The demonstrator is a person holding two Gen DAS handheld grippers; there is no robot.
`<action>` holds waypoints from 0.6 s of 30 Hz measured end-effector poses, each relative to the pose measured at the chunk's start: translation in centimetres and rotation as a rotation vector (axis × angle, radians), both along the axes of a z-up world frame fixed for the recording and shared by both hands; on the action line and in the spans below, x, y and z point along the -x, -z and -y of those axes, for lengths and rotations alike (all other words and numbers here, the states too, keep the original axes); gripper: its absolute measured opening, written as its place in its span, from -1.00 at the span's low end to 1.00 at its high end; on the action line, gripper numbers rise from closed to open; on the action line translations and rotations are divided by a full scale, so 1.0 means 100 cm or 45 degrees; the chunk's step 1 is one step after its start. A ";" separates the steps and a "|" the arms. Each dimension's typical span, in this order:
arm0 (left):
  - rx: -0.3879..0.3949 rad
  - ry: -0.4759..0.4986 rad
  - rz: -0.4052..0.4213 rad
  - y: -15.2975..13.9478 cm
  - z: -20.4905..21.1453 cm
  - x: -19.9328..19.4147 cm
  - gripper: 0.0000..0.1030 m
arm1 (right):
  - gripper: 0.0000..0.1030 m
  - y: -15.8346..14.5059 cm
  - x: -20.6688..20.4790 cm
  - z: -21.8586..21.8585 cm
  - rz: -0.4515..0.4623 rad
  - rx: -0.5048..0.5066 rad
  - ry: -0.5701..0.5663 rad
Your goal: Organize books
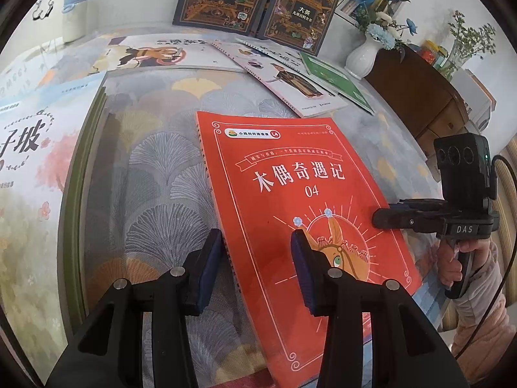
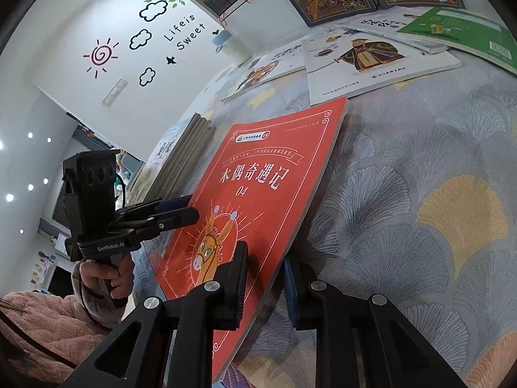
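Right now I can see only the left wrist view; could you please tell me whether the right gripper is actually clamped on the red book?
Observer: It does not look clamped. In the right wrist view, the red book's edge sits between the right gripper's fingers, but a strip of tablecloth shows between that edge and the blue pad.
Operator: Thank you. How does my left gripper sit, seen from that side?
Observer: Side-on, the left gripper has one finger stacked above the other, and their tips reach the book's opposite long edge.
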State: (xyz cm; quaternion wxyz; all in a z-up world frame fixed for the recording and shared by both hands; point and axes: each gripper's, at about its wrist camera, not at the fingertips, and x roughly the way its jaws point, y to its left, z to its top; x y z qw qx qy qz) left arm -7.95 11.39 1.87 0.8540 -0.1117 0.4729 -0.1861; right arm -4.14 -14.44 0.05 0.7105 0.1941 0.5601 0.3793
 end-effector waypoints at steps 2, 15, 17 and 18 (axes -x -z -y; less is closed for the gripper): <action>-0.007 0.002 -0.003 -0.001 0.001 0.000 -0.23 | -0.60 -0.002 0.001 -0.001 0.006 0.002 0.000; 0.010 0.017 0.035 -0.017 0.003 0.004 -0.23 | -0.60 -0.030 0.008 -0.003 0.106 0.028 -0.005; 0.008 0.020 0.046 -0.021 0.004 0.004 -0.23 | -0.60 -0.035 0.009 -0.003 0.125 0.032 -0.003; 0.009 0.019 0.053 -0.023 0.004 0.005 -0.23 | -0.60 -0.038 0.009 -0.003 0.135 0.038 -0.006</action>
